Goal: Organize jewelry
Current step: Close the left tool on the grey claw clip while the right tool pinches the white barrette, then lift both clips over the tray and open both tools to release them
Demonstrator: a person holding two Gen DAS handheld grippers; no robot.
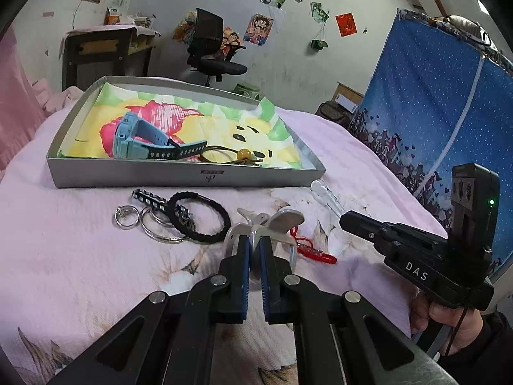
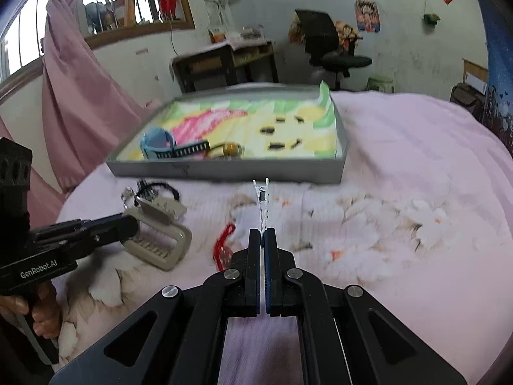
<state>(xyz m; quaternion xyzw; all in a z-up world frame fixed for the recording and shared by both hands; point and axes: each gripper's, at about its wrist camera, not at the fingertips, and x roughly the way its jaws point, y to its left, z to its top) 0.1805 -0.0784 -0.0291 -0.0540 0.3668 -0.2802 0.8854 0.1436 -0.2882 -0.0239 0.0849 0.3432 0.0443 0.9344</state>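
Across the upper half of both views runs a pale wall with posters, a black office chair (image 1: 211, 48) and a wooden desk (image 1: 105, 48) at upper centre and upper left; a blue dotted fabric panel (image 1: 426, 102) fills the right side of the left-wrist view, and a pink curtain (image 2: 80, 73) hangs at the left of the right-wrist view. Below that, a pink quilted bedspread (image 1: 64, 256) serves as the work surface. On it, at centre, sits the grey tray (image 1: 179, 176), lined with a bright cartoon cloth; the blue watch (image 1: 141, 138) and an amber bead cord (image 1: 240, 155) already lie inside, presumably sorted there.

Loose pieces wait in front of the tray: a black hair tie (image 1: 198, 221), metal rings (image 1: 154, 221) and a red cord (image 1: 314, 250).

At lower centre of its own view, the left gripper (image 1: 255, 247) is clenched on the beige claw hair clip (image 2: 160, 237), pinching one arm so the clip can be lifted whole. The right gripper (image 2: 264, 235) is clamped on the tail of the clear hair clip (image 2: 263, 202), whose open tip points up toward the tray's near wall, likely its destination.
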